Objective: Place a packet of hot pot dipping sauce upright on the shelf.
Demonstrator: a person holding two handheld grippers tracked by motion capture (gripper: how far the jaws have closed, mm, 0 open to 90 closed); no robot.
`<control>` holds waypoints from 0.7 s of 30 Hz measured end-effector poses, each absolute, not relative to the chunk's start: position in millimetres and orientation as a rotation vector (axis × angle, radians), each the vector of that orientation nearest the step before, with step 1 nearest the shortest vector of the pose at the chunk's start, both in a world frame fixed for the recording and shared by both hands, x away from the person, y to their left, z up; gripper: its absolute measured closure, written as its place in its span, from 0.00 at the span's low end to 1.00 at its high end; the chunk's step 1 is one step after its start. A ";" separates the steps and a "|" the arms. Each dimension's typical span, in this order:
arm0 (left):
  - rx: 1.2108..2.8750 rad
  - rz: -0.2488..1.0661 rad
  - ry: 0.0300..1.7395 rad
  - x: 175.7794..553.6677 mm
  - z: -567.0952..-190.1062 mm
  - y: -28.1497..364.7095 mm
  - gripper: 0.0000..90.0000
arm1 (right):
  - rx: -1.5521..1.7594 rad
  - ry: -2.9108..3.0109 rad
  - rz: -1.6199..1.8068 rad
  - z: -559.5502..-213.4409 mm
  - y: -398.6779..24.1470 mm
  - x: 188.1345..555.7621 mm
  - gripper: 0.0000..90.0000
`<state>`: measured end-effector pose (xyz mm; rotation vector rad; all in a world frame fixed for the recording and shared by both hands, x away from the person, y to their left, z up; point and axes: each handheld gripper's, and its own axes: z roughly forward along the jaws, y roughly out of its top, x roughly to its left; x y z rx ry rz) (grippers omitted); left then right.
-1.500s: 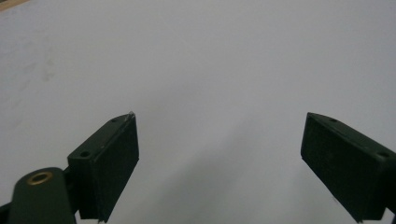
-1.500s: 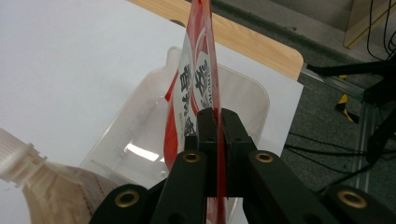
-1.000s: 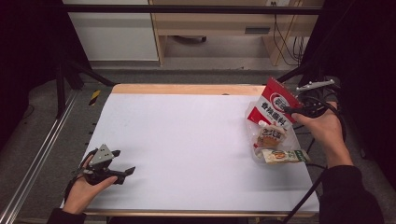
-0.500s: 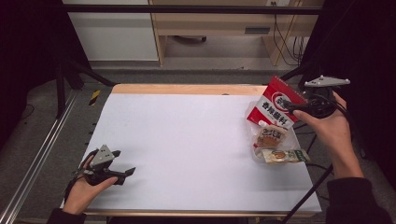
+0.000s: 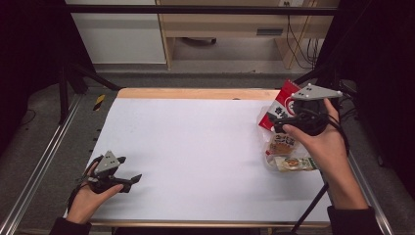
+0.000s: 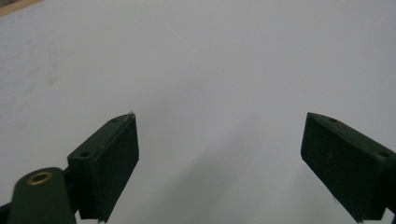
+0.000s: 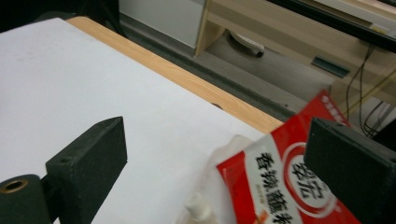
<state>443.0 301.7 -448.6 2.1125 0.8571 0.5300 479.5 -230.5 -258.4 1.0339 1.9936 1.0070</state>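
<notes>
Since our right gripper (image 5: 277, 123) has just been opening its jaws, nothing sits between them, and the red packet (image 5: 280, 108) leans free at the frame's right with the other snack packs (image 5: 286, 154). Our left gripper (image 5: 131, 180), jaws spread, idles lower left on the white table (image 5: 195, 147); a wooden cabinet (image 5: 220, 24) stands beyond.

The red packet (image 5: 280, 108) has white panels with black characters, and the table (image 5: 195, 147) is white with a wooden far edge.
</notes>
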 end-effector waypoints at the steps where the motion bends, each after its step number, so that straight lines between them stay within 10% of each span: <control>1: 2.111 0.530 0.861 443.4 -448.4 302.0 0.12 | 1.028 2.000 1.009 -259.1 -226.0 478.1 0.08; 21: 2.071 0.558 0.923 445.0 -448.2 310.8 0.05 | 0.954 2.139 1.032 -290.1 -160.4 469.5 0.07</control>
